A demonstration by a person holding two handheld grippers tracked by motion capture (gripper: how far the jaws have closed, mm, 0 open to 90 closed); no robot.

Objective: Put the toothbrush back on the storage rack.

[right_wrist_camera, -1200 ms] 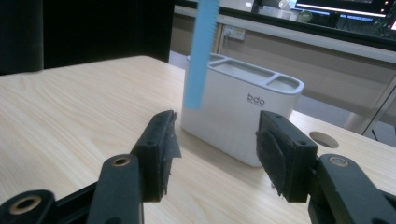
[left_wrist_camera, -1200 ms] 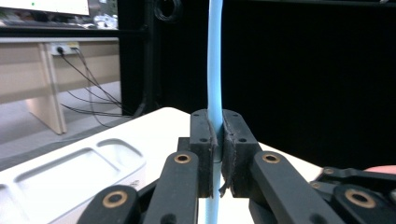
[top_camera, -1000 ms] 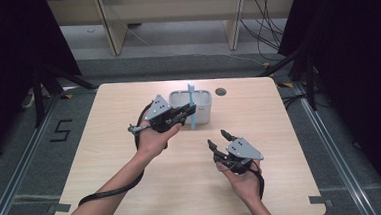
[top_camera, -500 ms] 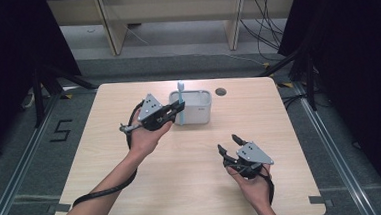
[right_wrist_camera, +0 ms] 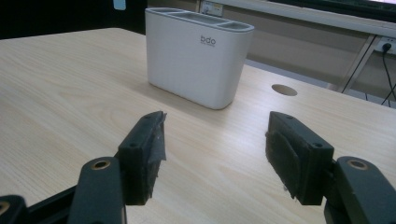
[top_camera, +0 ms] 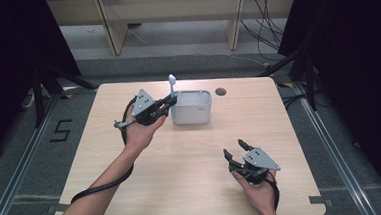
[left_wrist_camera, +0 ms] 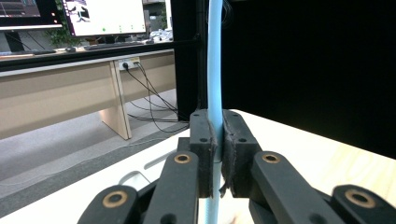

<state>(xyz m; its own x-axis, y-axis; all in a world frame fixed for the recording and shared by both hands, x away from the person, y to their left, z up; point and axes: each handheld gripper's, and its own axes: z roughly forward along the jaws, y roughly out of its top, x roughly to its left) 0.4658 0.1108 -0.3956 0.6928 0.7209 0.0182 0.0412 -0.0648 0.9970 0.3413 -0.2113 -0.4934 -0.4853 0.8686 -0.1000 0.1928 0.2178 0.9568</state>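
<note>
Wooden table (top_camera: 181,158): left gripper (top_camera: 170,101) fingers clamp blue toothbrush (top_camera: 173,91), lower end hidden; right gripper (top_camera: 236,152) spread, empty

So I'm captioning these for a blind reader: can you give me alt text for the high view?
A person's left gripper holds a light blue toothbrush upright at the left edge of a white holder on a wooden table. The right gripper, jaws open and empty, rests low near the table's front right.
</note>
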